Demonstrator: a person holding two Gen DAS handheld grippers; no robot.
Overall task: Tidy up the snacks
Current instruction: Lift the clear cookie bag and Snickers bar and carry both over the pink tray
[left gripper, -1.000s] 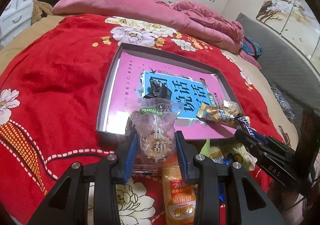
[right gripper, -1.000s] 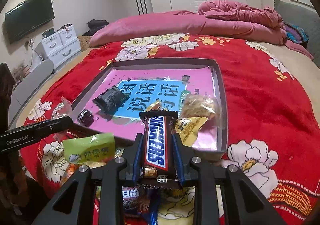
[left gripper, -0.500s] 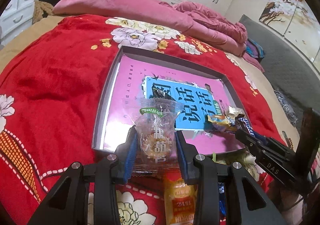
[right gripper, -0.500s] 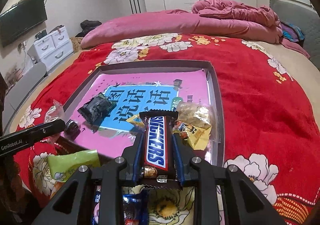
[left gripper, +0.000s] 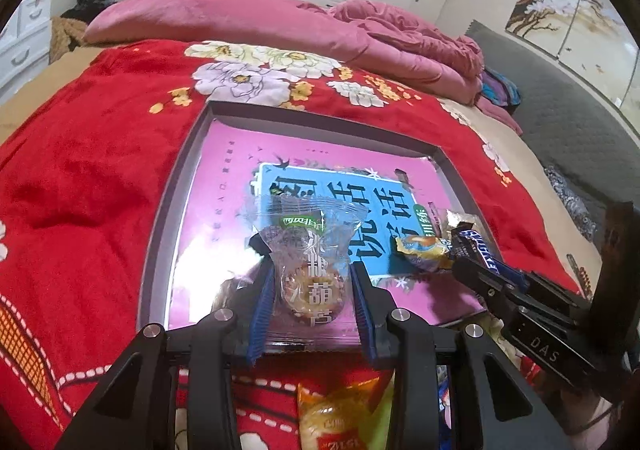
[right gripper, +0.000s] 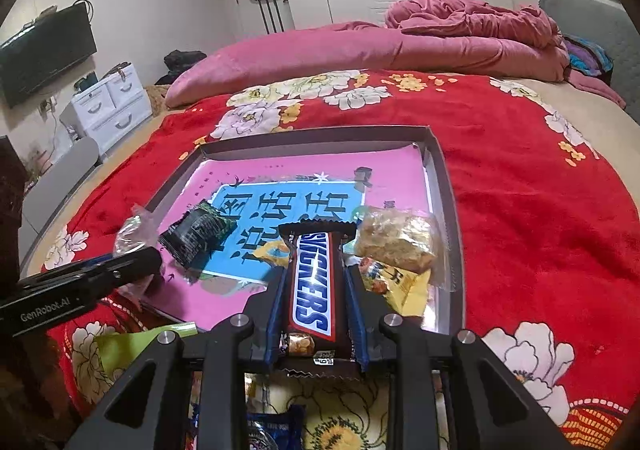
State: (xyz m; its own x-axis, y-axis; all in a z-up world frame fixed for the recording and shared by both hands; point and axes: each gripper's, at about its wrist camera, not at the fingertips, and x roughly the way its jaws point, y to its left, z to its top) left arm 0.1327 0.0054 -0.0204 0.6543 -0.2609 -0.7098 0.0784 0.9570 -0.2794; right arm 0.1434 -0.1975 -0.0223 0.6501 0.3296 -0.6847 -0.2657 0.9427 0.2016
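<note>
My left tool [left gripper: 312, 290] is pinching a clear-wrapped round biscuit [left gripper: 310, 292] between its blue pads, the packet standing upright with its crimped top fanned out above the fingers. I see it hanging over the near edge of the grey tray [left gripper: 160, 250], whose floor is a pink sheet with a blue panel of large characters. The tray lies on the bed, on a red blanket [left gripper: 80, 190] printed with pale flowers.

My right tool [right gripper: 314, 290] is clamped on a Snickers bar [right gripper: 314, 282], gripped along its long sides with the label facing up and the far end poking out past the fingertips. It sits over the tray's near right part. From the left wrist camera I can see that same tool coming in from the right, the bar's end just beside a yellow wrapped sweet [left gripper: 424, 252] lying in the tray.

Already inside the tray, seen from the right wrist camera: a dark crinkled packet [right gripper: 196, 238] toward the left, a clear bag of golden crumbly snack [right gripper: 394, 244] against the right wall, and a yellow packet [right gripper: 400, 282] touching it on the near side.

Outside the tray, on the blanket near me, lie a green packet [right gripper: 132, 346], a blue packet [right gripper: 272, 430] and an orange packet [left gripper: 340, 418] below the left tool. Pink bedding [right gripper: 360, 46] is heaped at the far end of the bed.
</note>
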